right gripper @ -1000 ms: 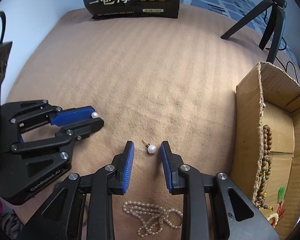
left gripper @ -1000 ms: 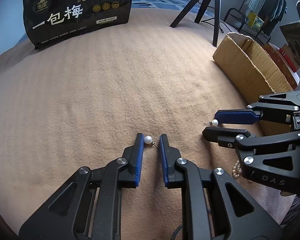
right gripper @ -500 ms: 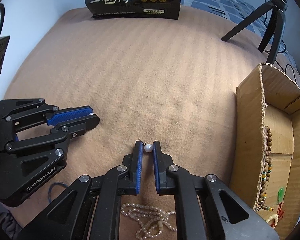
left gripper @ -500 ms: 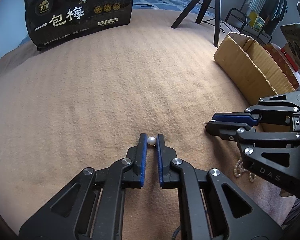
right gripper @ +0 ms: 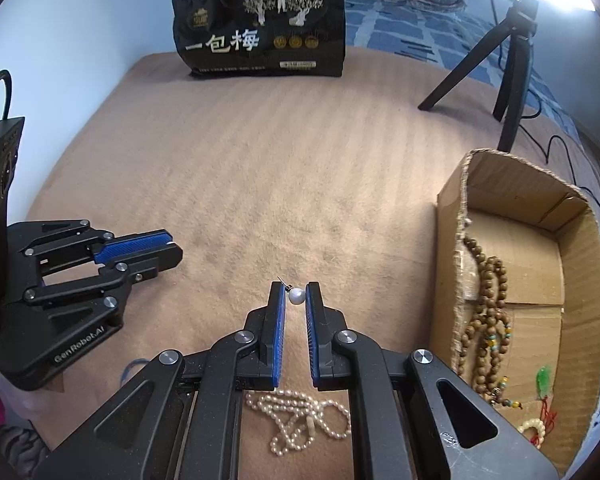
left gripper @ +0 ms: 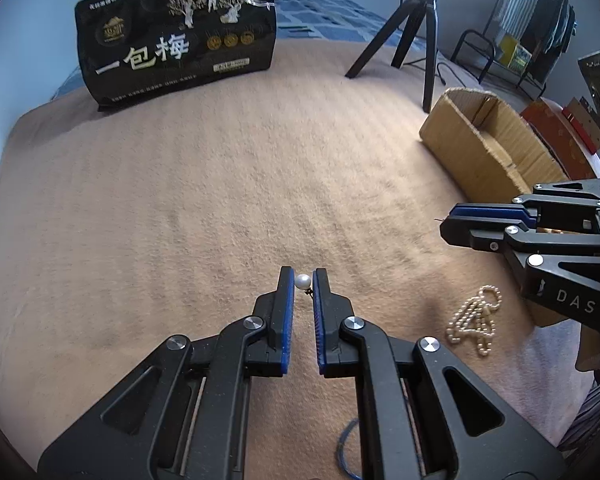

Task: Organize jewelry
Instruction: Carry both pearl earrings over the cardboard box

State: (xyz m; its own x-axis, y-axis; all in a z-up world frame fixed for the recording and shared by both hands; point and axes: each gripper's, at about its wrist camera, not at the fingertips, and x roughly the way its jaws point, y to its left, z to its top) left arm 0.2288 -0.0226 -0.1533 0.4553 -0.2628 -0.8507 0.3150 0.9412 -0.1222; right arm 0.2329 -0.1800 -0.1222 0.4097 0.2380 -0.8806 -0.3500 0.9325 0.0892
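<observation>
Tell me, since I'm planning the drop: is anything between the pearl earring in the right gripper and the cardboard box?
Nothing visible. The right gripper holds a pearl earring, and only bare tan blanket lies between it and the cardboard box. The box wall stands upright, so the earring must clear its rim. The pearl necklace lies nearer the camera, off that path.

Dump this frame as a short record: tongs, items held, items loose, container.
left tongs: shut on left earring
right tongs: shut on right earring
loose: pearl necklace on blanket, near the right tongs
box: cardboard, open top, on the right tongs' side
in box: bead strand, green pendant
back: black bag, tripod
</observation>
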